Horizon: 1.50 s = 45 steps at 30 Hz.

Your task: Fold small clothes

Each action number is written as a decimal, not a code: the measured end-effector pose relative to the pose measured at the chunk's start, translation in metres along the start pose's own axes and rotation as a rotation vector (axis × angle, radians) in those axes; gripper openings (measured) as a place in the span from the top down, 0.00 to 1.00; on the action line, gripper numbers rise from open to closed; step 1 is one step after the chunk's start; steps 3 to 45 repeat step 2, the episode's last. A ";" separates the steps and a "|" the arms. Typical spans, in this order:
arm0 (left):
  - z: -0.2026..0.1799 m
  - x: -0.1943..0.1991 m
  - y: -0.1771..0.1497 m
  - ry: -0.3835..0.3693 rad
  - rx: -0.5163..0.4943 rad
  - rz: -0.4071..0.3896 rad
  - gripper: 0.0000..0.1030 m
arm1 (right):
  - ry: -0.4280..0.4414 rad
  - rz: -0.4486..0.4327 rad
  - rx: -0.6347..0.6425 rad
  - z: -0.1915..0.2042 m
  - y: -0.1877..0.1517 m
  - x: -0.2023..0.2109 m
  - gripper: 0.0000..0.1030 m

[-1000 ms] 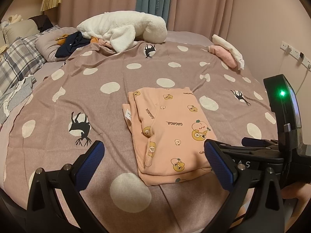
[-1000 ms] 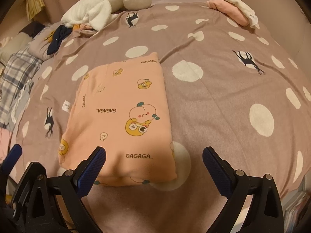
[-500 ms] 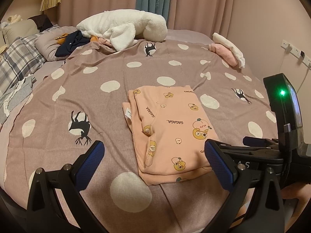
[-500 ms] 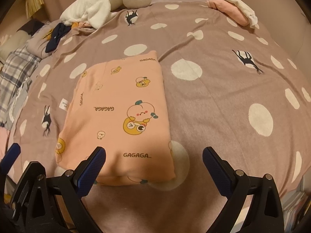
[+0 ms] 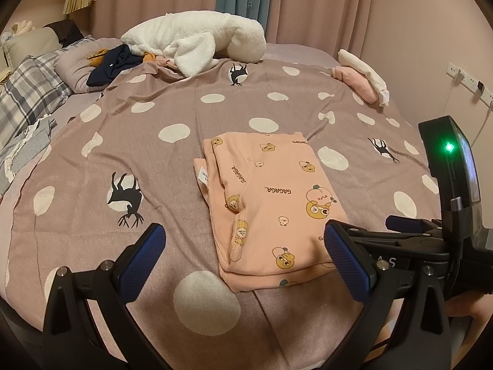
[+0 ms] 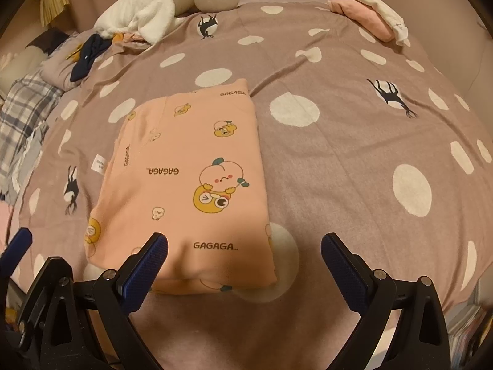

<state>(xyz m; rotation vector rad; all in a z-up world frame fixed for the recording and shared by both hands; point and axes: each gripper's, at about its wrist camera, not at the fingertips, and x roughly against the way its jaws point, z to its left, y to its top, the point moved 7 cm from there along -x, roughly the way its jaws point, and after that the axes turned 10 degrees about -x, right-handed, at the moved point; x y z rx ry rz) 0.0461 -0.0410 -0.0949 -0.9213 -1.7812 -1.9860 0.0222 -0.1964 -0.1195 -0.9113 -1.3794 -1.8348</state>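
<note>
item: peach baby garment [image 5: 271, 197], folded into a flat rectangle mid-bed on the spotted cover [image 5: 148, 166]; left tongs [image 5: 243, 262] and right tongs [image 6: 245, 265] both released, holding nothing, near its front edge; step judged: fold finished or one last halving due, next move calls for pinching that near edge

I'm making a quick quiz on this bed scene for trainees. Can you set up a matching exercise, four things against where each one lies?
Things:
1. peach garment
2. white plush blanket
3. pink and white bundle
4. plaid pillow

Places:
A. far right edge of the bed
B. far side of the bed, in front of the curtains
C. left edge of the bed
D. folded flat in the middle of the spotted bedspread, just ahead of both grippers

Pairs: 1-D, 2-B, 3-A, 4-C
</note>
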 end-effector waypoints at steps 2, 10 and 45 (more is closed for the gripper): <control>0.000 0.000 0.000 -0.001 0.003 0.000 0.00 | -0.002 0.000 0.001 0.000 0.000 0.000 0.04; 0.000 0.000 0.000 -0.001 0.003 0.000 0.00 | -0.002 0.000 0.001 0.000 0.000 0.000 0.04; 0.000 0.000 0.000 -0.001 0.003 0.000 0.00 | -0.002 0.000 0.001 0.000 0.000 0.000 0.04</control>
